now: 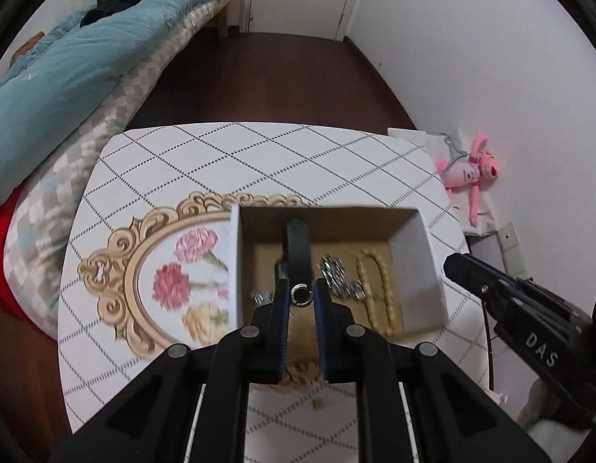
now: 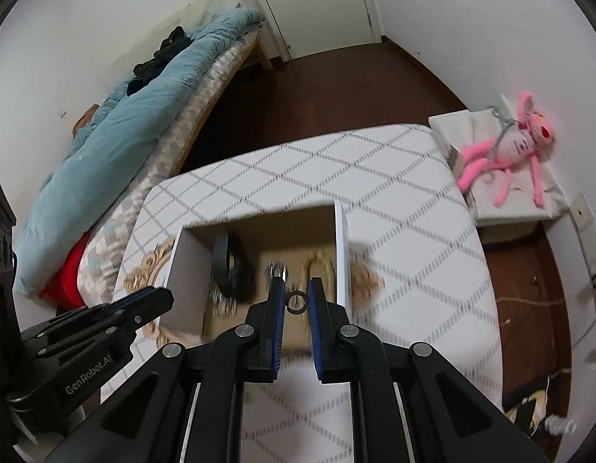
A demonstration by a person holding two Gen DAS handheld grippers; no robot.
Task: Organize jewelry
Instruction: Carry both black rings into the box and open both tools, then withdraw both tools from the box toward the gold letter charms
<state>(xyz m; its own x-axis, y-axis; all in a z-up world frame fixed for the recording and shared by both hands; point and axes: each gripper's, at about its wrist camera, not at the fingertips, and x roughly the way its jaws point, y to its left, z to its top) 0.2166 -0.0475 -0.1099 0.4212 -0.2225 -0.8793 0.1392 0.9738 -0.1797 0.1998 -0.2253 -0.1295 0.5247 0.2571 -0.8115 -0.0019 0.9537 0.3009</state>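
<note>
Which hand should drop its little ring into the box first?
Probably the left gripper: its silver hoop hangs over the middle of the cardboard box, beside the black bracelet. The right gripper holds its dark hoop close to the box's right wall.

Both tongs are matte black plastic linkages with round silver pivot screws and blue ribbed pads lining the inner finger faces. The left tongs (image 1: 301,295) carry white "GenRobot.AI" lettering on the side; the right tongs (image 2: 296,300) carry white "DAS" lettering.
</note>
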